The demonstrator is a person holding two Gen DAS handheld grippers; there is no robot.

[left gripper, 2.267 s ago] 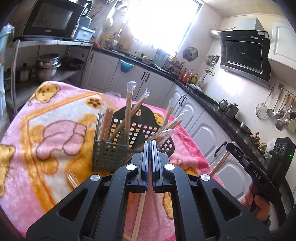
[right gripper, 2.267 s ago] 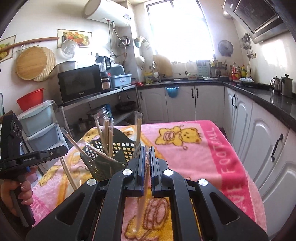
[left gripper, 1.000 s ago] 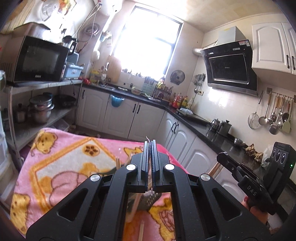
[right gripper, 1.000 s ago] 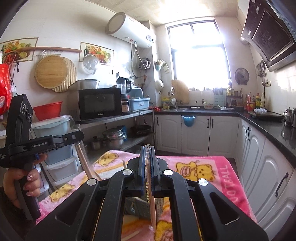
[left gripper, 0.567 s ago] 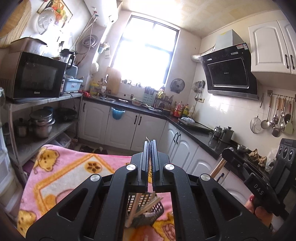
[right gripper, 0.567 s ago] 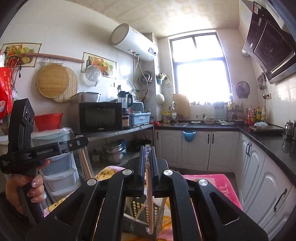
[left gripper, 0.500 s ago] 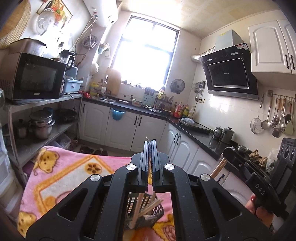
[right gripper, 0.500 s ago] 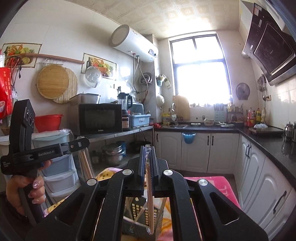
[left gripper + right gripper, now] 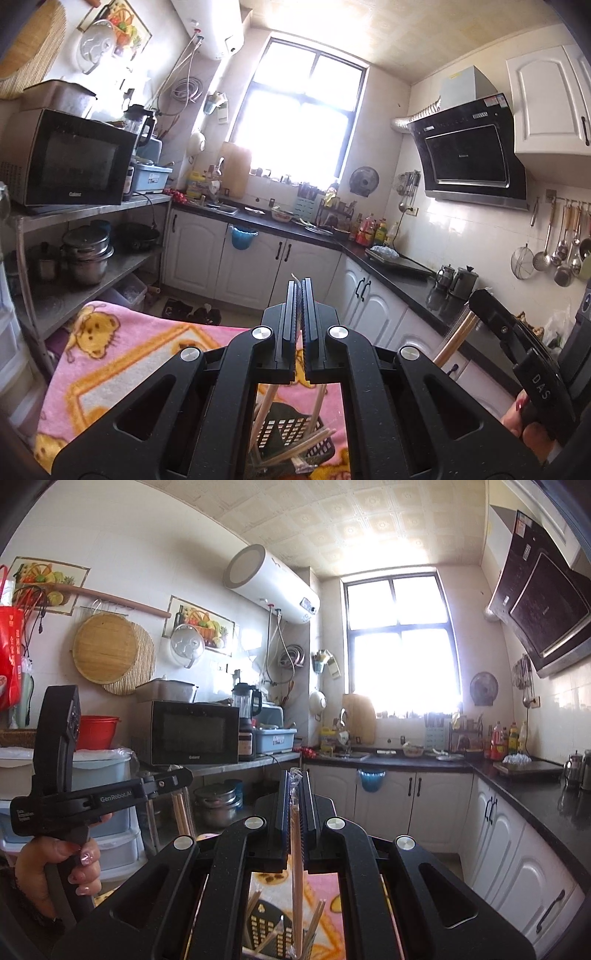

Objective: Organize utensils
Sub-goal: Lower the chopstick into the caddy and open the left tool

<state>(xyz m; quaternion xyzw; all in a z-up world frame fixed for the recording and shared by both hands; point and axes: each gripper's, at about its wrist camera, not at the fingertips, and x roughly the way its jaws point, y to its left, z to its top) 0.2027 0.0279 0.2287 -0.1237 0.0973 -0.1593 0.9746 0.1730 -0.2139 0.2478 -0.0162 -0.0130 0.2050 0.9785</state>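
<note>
My left gripper (image 9: 300,291) and right gripper (image 9: 294,779), each clamped on wrapped chopsticks (image 9: 296,853), hang above the basket (image 9: 273,932); next, lower them in

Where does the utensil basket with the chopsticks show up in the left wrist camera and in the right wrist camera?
Left wrist view: the dark utensil basket sits at bottom centre, seen through the gap below the left gripper, on the pink blanket.
Right wrist view: the basket is at the bottom edge, just left of centre, below the right gripper.
Shared landmark: the bright window over the counter.
</note>
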